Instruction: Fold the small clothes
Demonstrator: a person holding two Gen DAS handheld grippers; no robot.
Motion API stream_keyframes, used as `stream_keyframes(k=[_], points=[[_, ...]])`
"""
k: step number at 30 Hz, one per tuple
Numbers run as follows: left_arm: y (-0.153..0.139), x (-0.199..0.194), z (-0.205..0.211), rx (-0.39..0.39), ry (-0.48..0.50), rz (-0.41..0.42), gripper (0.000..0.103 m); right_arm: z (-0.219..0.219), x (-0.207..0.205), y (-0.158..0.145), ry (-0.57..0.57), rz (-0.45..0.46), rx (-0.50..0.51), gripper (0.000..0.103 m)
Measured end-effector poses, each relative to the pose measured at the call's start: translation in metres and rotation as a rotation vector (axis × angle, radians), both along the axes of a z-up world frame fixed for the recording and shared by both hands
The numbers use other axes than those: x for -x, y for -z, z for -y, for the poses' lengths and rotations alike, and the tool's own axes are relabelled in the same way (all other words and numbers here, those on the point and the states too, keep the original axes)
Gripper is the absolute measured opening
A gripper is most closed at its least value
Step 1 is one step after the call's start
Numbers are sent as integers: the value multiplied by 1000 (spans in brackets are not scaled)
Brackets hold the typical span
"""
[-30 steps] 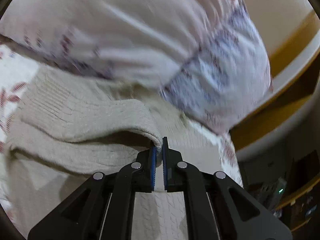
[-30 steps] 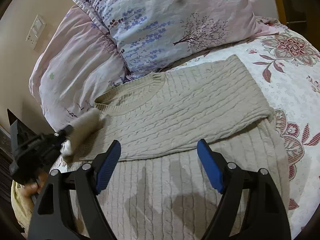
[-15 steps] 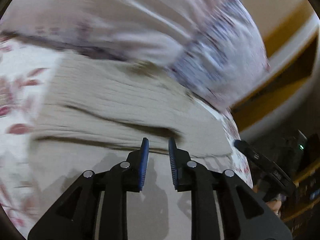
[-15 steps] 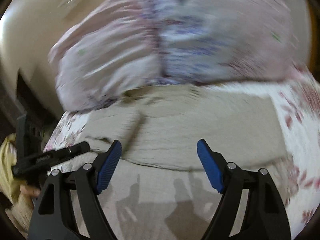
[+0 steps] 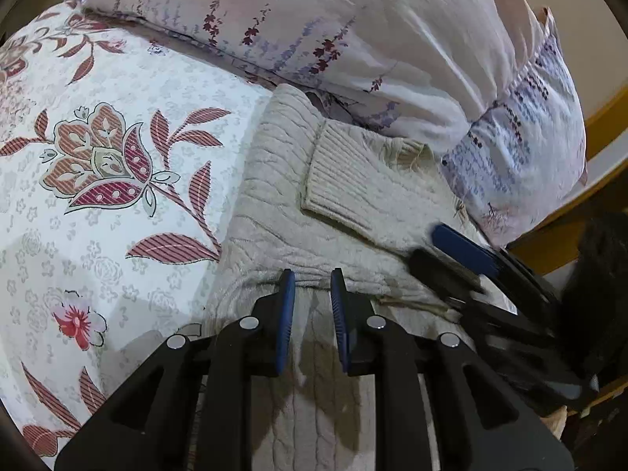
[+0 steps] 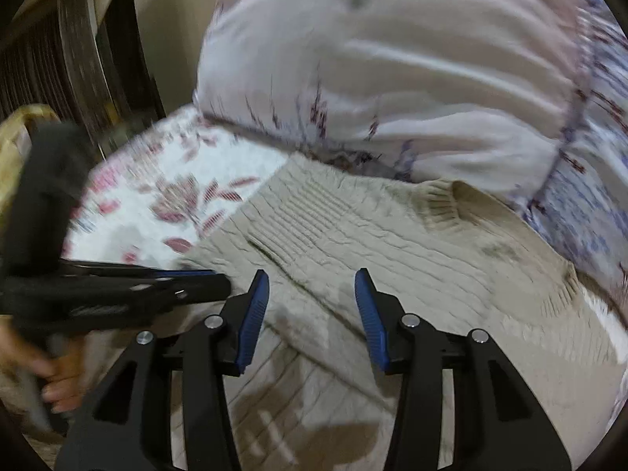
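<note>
A beige cable-knit sweater (image 5: 345, 196) lies on the bed with both sleeves folded across its body; a ribbed cuff (image 5: 337, 180) lies on top. My left gripper (image 5: 312, 280) is open with a narrow gap, empty, its tips at a folded edge of the sweater. The right gripper also shows in the left wrist view (image 5: 459, 255), at the right. In the right wrist view the sweater (image 6: 392, 243) fills the middle, neckline (image 6: 451, 196) toward the pillows. My right gripper (image 6: 312, 282) is open and empty just above the sweater. The left gripper shows there at the left (image 6: 188, 282).
Two pale floral pillows (image 5: 353, 31) lie against the sweater's far edge. The flowered bedsheet (image 5: 110, 165) spreads to the left. A yellow wooden headboard (image 5: 604, 117) stands at the right. A dark shelf or radiator (image 6: 59, 59) and a yellow object (image 6: 15, 125) are beside the bed.
My left gripper let go of the sleeve it was shut on, leaving it folded across the sweater, and opened slightly. Both grippers swung round to the sweater's side edge; the right narrowed somewhat.
</note>
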State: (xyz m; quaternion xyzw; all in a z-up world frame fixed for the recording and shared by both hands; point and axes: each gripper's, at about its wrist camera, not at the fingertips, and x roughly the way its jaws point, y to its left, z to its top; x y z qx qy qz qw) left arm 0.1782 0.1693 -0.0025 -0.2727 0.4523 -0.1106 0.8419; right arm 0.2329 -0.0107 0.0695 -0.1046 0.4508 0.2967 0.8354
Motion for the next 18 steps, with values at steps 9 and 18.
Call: stream_keyframes(k=[9,18], points=[[1,1,0,11,14,5,19,15,-6,19,89,-10,-20,8],[0,1,-1,27,18,-4,20,154,5,-24,493,-16,-449,5]])
